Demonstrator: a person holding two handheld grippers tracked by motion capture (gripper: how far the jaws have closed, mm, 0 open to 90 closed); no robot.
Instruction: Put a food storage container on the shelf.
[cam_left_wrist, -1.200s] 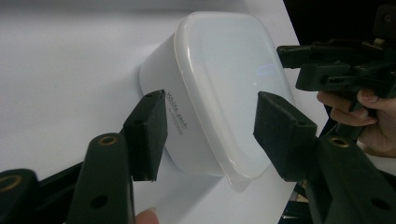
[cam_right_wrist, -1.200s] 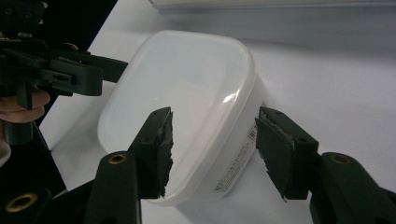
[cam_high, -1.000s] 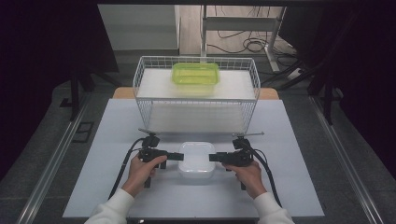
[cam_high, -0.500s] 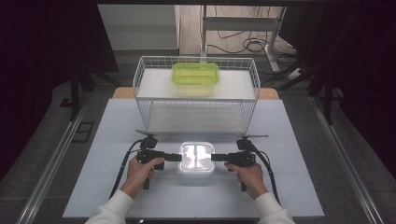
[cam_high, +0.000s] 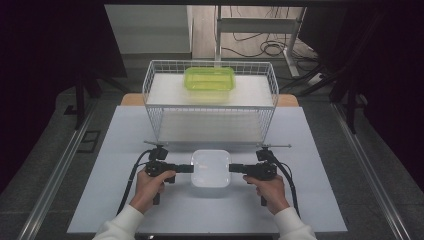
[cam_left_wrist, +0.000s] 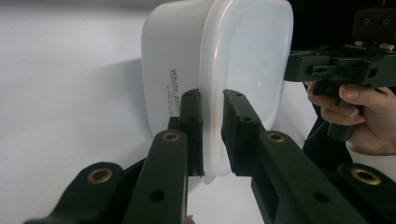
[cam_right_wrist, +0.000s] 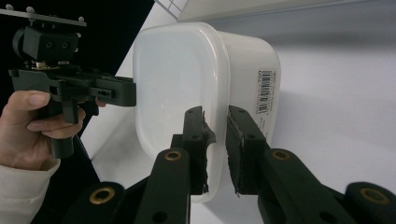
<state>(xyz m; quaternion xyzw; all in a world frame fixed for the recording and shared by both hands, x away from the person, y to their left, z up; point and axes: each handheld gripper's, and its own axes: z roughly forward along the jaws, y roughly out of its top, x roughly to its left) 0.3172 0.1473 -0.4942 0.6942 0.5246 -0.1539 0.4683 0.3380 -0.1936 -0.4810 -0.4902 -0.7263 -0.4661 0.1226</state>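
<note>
A white lidded plastic container (cam_high: 211, 167) sits on the pale table sheet between my two hands. My left gripper (cam_high: 191, 168) meets its left side and my right gripper (cam_high: 231, 168) its right side. In the left gripper view the jaws (cam_left_wrist: 212, 121) have just been closing and now pinch the container's (cam_left_wrist: 243, 60) protruding rim. In the right gripper view the jaws (cam_right_wrist: 215, 135) have likewise been closing and clamp the rim of the container (cam_right_wrist: 173, 79) on the opposite side. Each gripper view also shows the other hand and its gripper beyond the container.
A white wire basket (cam_high: 150, 95) stands at the back of the table, with a green lidded container (cam_high: 209, 79) on its upper shelf. Black cables trail from both grippers toward the table's front edge. Dark floor and metal rails flank the table.
Both hands have stayed at the container's sides while the jaws drew in on its rim. The container has hardly shifted.
</note>
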